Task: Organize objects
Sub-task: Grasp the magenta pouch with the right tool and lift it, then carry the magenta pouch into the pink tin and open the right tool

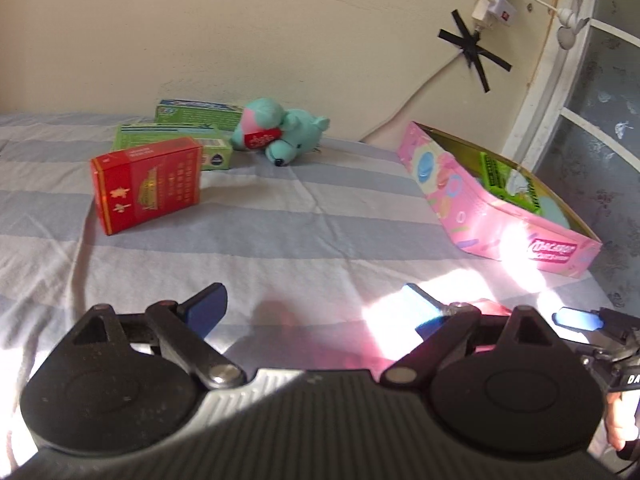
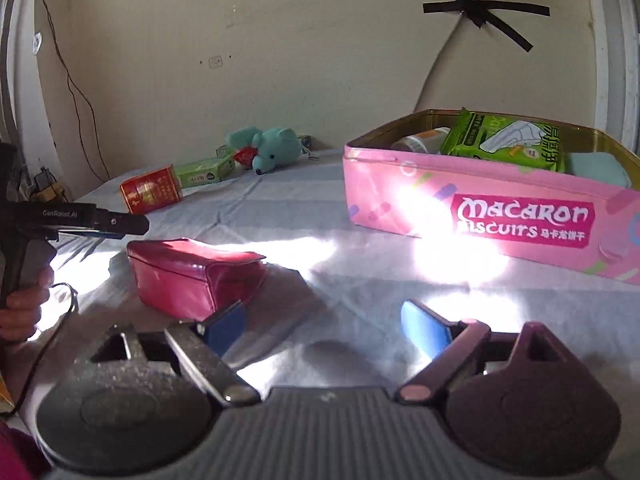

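A bed covered in a striped sheet (image 1: 280, 216) fills the middle of both views. The pink biscuit tin (image 2: 460, 200) sits at right centre of the right wrist view, already holding a green packet (image 2: 504, 144) and other items too hidden to identify. In the left wrist view the same tin runs along the right edge, while a red box (image 1: 148, 184), two green boxes (image 1: 172, 140) and a teal plush toy (image 1: 280, 132) lie grouped at upper left, well apart from the tin. A pink pouch (image 2: 196, 276) lies at lower left of the right wrist view, just beyond the near finger.

The step in hand looks like a choice between picks: several things are not yet in the tin. The pouch is nearest the right gripper (image 2: 324, 332), so a sensible next move would swing that gripper left over the pouch, straddle it and close.

The right gripper's jaws stand wide apart with only sheet between them; it holds nothing. The left gripper (image 1: 316, 312) is likewise spread wide and empty, hovering above sunlit sheet at the bottom of its view.
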The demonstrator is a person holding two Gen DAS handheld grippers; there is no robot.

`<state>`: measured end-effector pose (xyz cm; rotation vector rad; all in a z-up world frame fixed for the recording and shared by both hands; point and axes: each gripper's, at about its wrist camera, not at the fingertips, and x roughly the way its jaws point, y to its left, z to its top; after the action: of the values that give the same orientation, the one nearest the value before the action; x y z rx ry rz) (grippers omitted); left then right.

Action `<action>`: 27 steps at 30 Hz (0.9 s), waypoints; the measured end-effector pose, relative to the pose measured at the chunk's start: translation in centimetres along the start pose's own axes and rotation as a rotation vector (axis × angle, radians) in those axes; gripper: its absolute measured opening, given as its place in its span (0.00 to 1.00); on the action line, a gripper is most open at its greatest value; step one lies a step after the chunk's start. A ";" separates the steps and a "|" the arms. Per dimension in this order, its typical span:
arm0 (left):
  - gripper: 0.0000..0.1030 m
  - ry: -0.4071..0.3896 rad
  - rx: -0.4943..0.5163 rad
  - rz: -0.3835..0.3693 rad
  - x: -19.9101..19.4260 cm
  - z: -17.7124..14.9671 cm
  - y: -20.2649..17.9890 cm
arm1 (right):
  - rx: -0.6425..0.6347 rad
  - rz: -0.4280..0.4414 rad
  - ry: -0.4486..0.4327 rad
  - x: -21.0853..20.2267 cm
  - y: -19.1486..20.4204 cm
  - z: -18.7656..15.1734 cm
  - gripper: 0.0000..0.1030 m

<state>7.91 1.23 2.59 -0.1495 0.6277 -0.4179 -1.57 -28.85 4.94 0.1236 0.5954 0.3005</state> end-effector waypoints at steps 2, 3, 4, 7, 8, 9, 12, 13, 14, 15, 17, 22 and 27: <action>0.92 0.006 0.026 -0.045 0.0 0.0 -1.5 | 0.017 0.043 -0.013 -0.3 0.0 -0.2 0.86; 0.92 0.012 0.038 -0.056 0.1 0.0 -2.1 | 0.023 0.059 -0.021 -0.5 0.2 -0.3 0.86; 0.92 0.024 0.052 -0.068 0.2 -0.2 -2.8 | 0.031 0.070 -0.028 -0.3 0.5 -0.3 0.86; 0.91 0.065 0.060 -0.104 0.6 -0.5 -4.0 | 0.073 0.119 -0.032 0.5 0.9 0.0 0.85; 0.90 0.082 0.055 -0.117 0.9 -0.6 -4.2 | 0.086 0.137 -0.029 0.8 0.9 0.0 0.83; 0.90 0.093 0.048 -0.130 1.0 -0.7 -4.4 | 0.092 0.153 -0.025 1.1 0.9 0.2 0.81; 0.83 0.136 0.025 -0.176 1.6 -0.8 -4.6 | 0.101 0.195 -0.012 2.2 1.5 0.4 0.73; 0.80 0.151 0.017 -0.198 1.8 -0.9 -4.7 | 0.109 0.216 -0.006 2.5 1.6 0.4 0.71; 0.78 0.165 0.009 -0.214 2.0 -1.0 -4.8 | 0.116 0.238 0.000 2.8 1.7 0.5 0.67; 0.76 0.176 0.004 -0.228 2.2 -1.1 -4.9 | 0.126 0.259 0.009 3.2 1.9 0.5 0.61; 0.69 0.170 0.003 -0.225 2.3 -1.2 -5.2 | 0.142 0.272 0.008 3.5 1.9 0.6 0.56; 0.61 0.168 0.046 -0.219 2.3 -0.7 -6.8 | 0.176 0.311 0.002 3.4 0.9 0.3 0.30; 0.57 0.118 0.127 -0.256 2.2 1.1 -9.7 | 0.185 0.280 -0.093 1.0 -0.8 0.6 0.22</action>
<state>6.91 -8.48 4.81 -0.0845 0.6982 -0.7161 -0.21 -29.33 4.71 0.3991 0.5126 0.5081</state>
